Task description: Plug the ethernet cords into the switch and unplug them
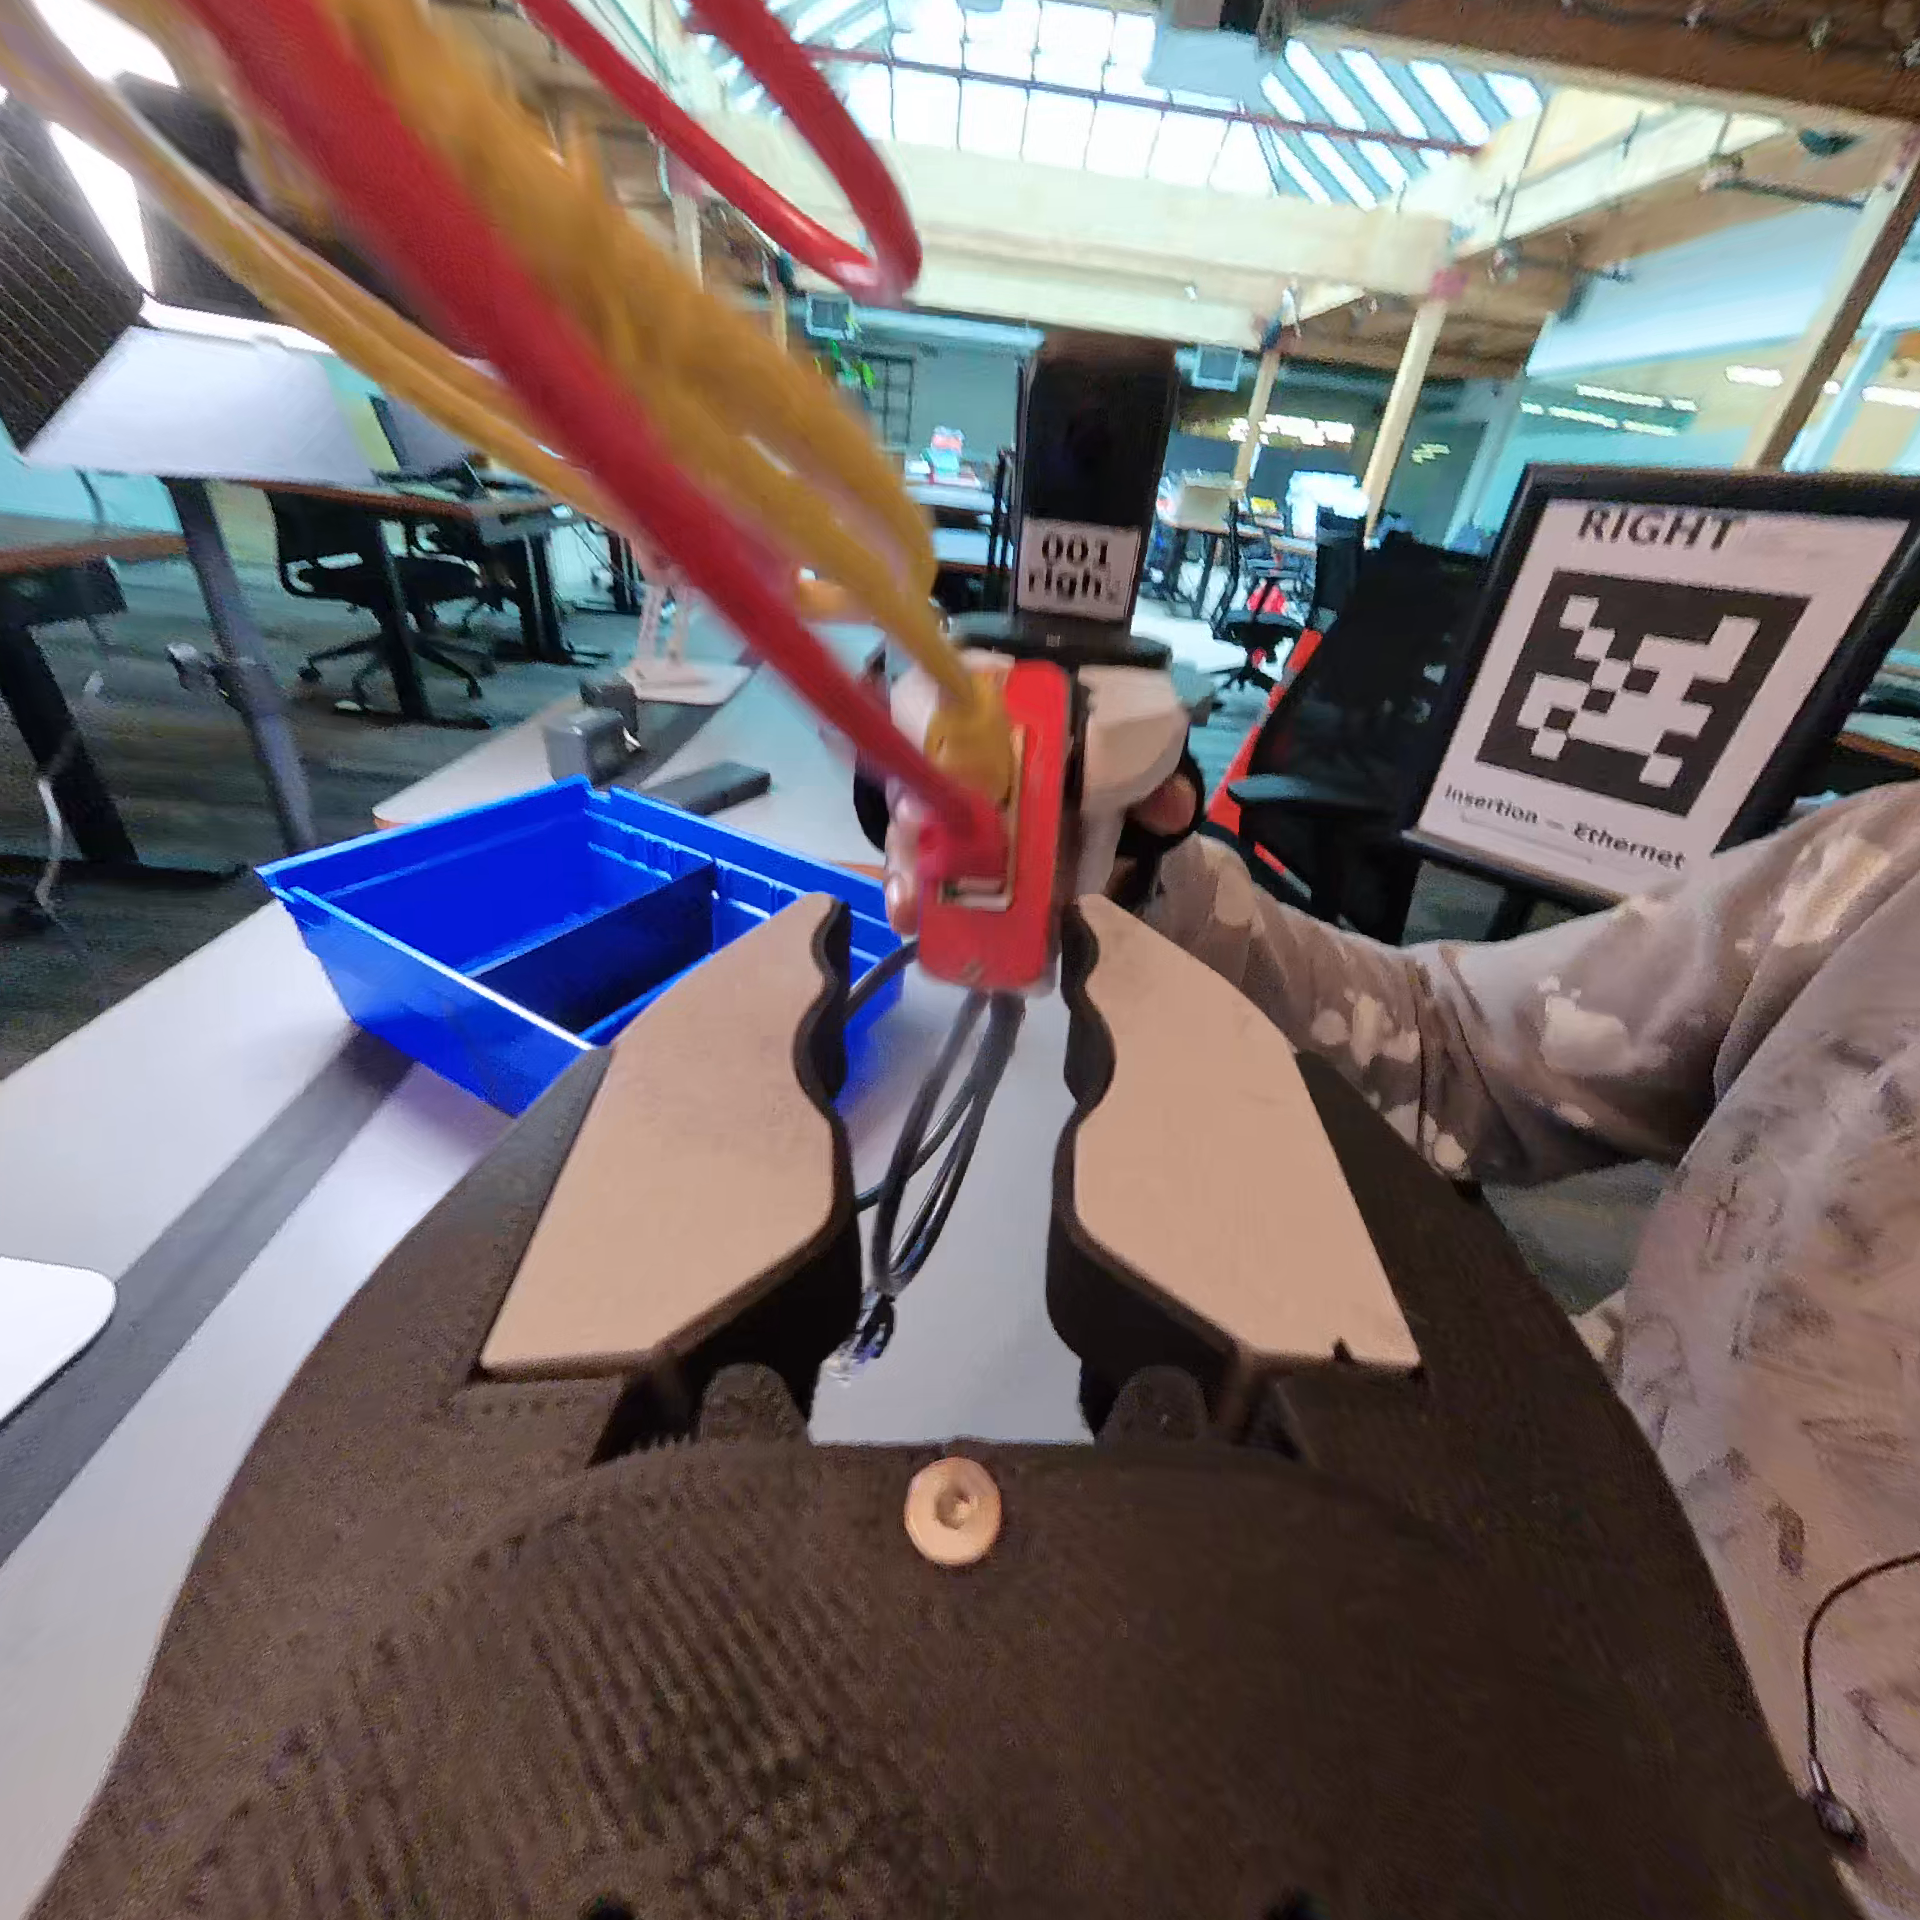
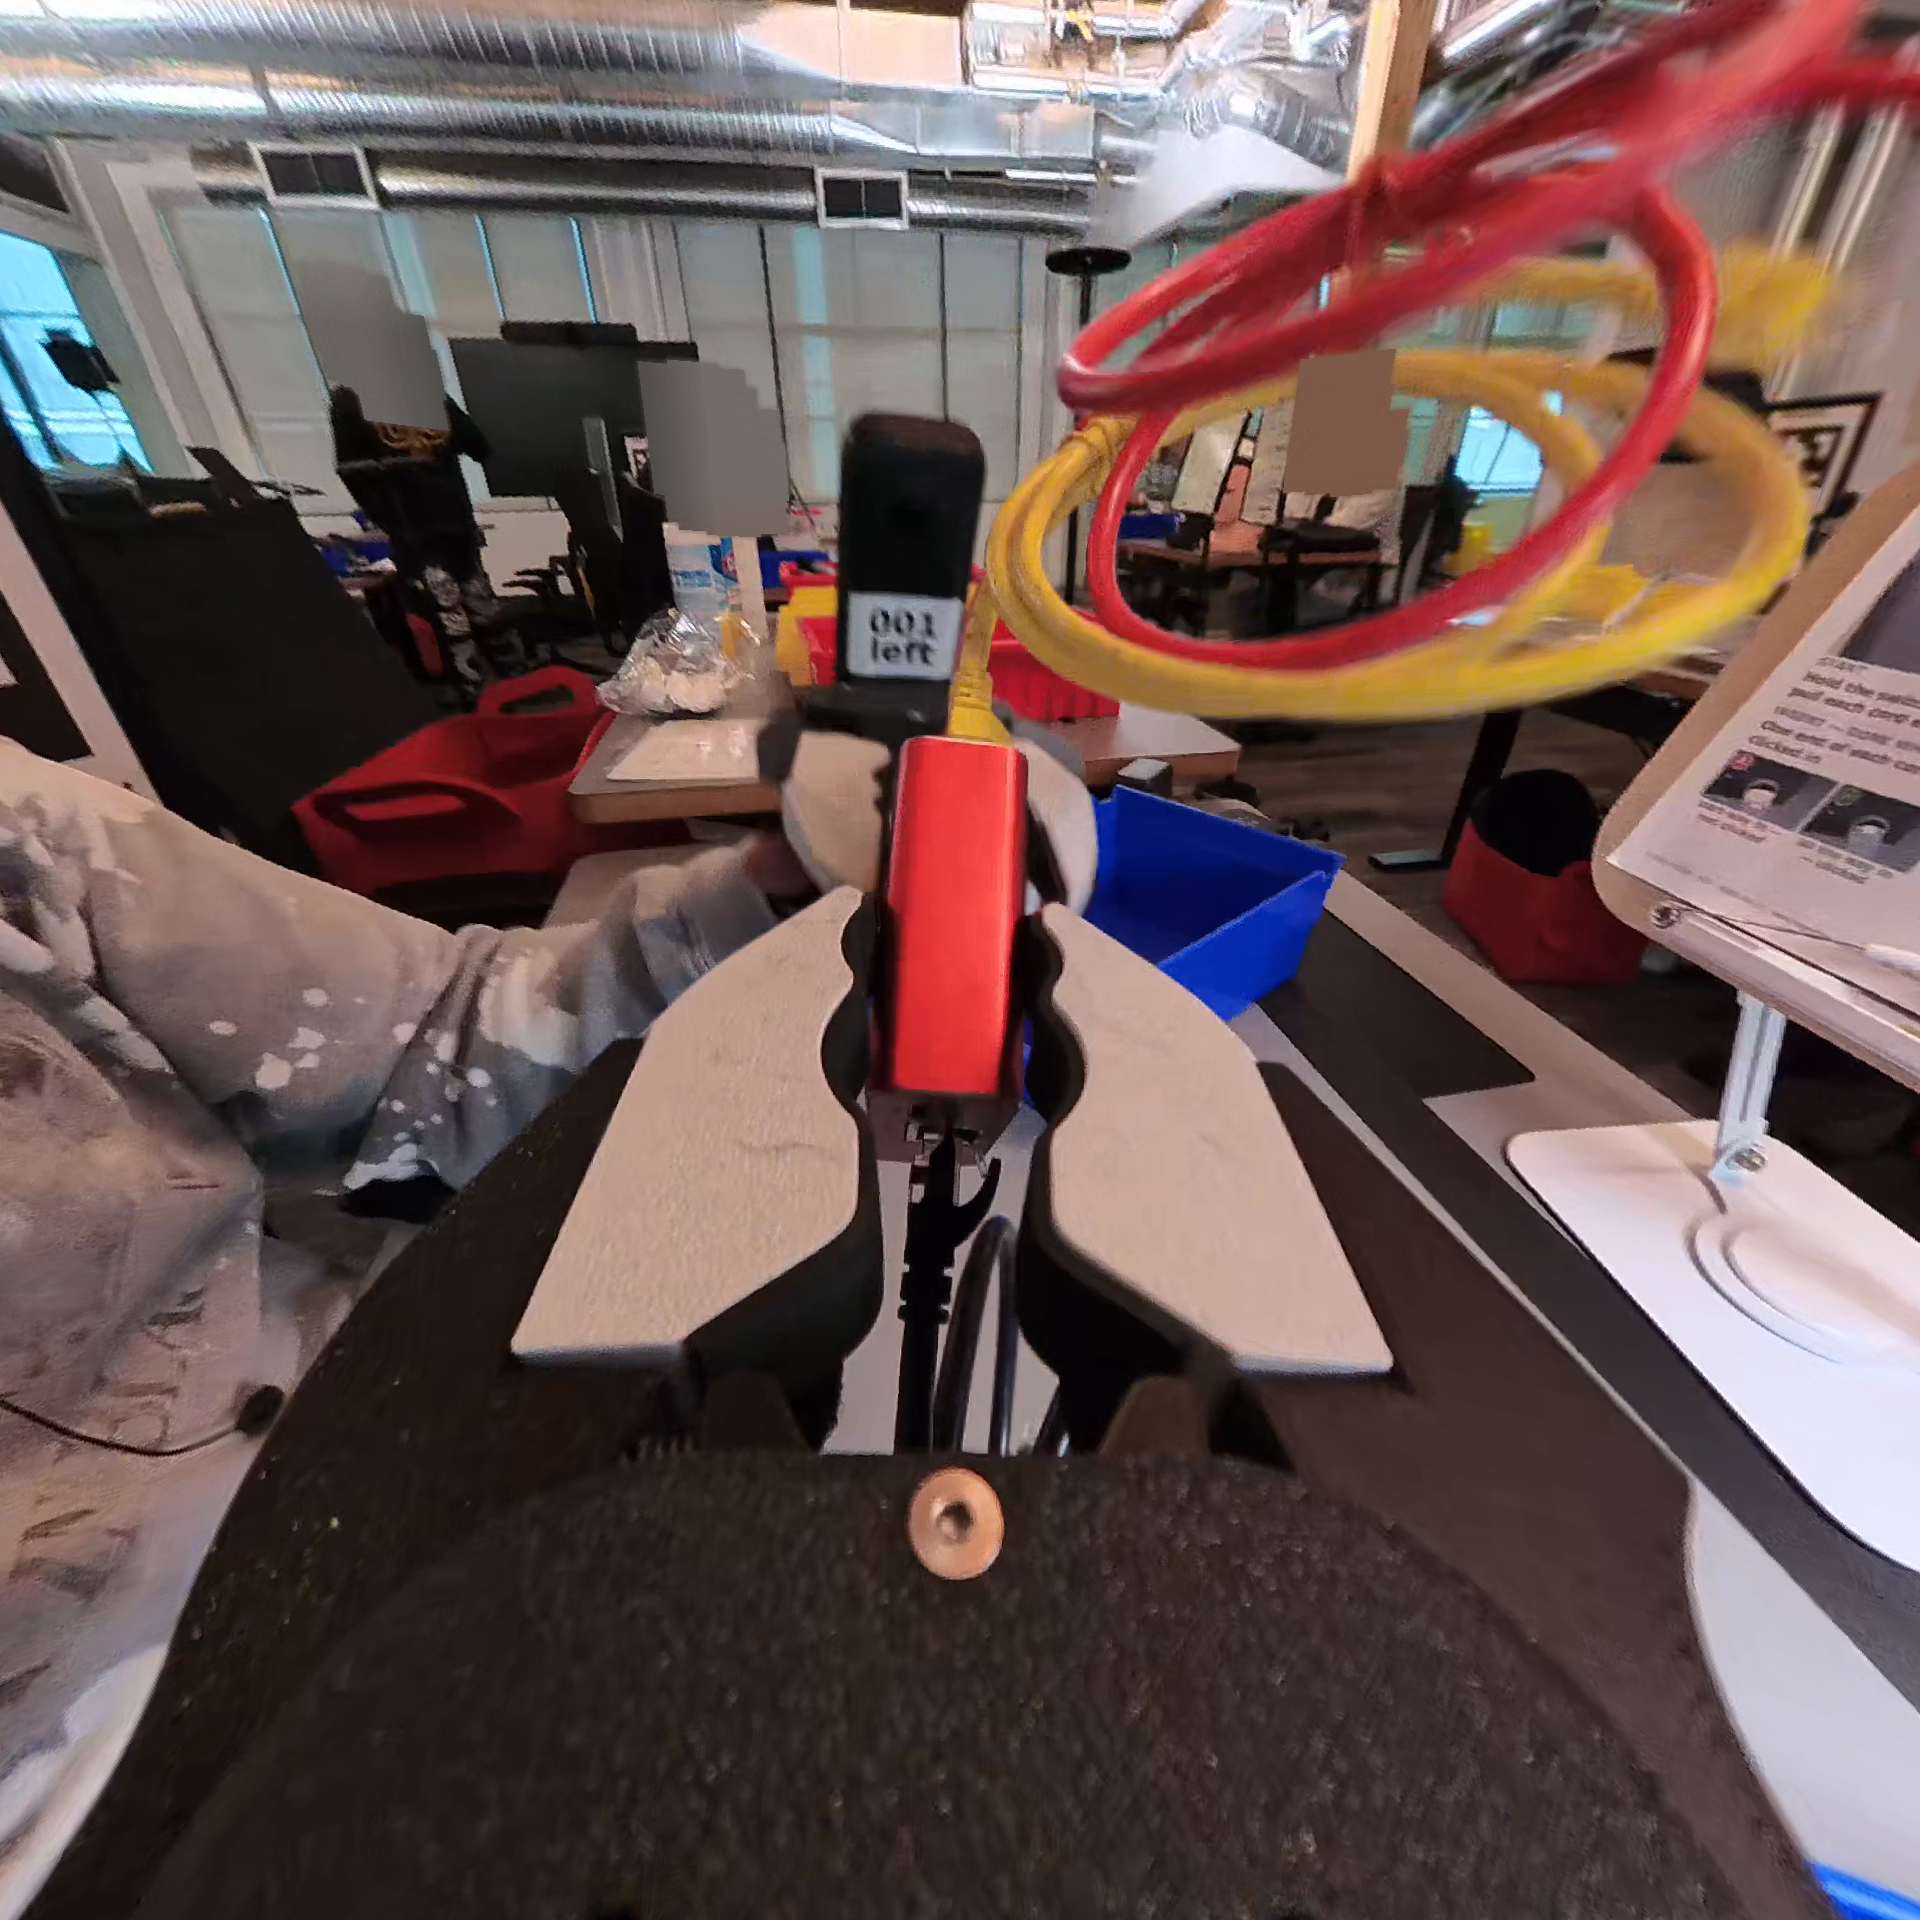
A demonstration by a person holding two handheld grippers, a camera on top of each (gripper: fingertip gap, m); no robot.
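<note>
My right gripper [image 2: 951,914] is shut on the red switch [image 2: 951,935], held up in the air. A yellow cord [image 2: 1299,691] and a red cord [image 2: 1694,312] loop up from the switch's far end. A black cable [image 2: 935,1299] hangs from its near end between my fingers. In the left wrist view the switch [image 1: 1023,831] stands upright with the red cord [image 1: 520,343] and yellow cord [image 1: 727,416] plugged into its side. My left gripper [image 1: 956,925] is open, its tips on either side of the switch's lower end. The black cable [image 1: 935,1122] dangles there, with a loose plug [image 1: 868,1340].
A blue bin [image 1: 468,935] sits on the grey table [image 1: 156,1091] to the left. A framed marker sign [image 1: 1652,686] stands at the back right. A white stand with an instruction sheet [image 2: 1766,1247] is on the right. The person's patterned sleeve [image 1: 1558,1039] reaches across.
</note>
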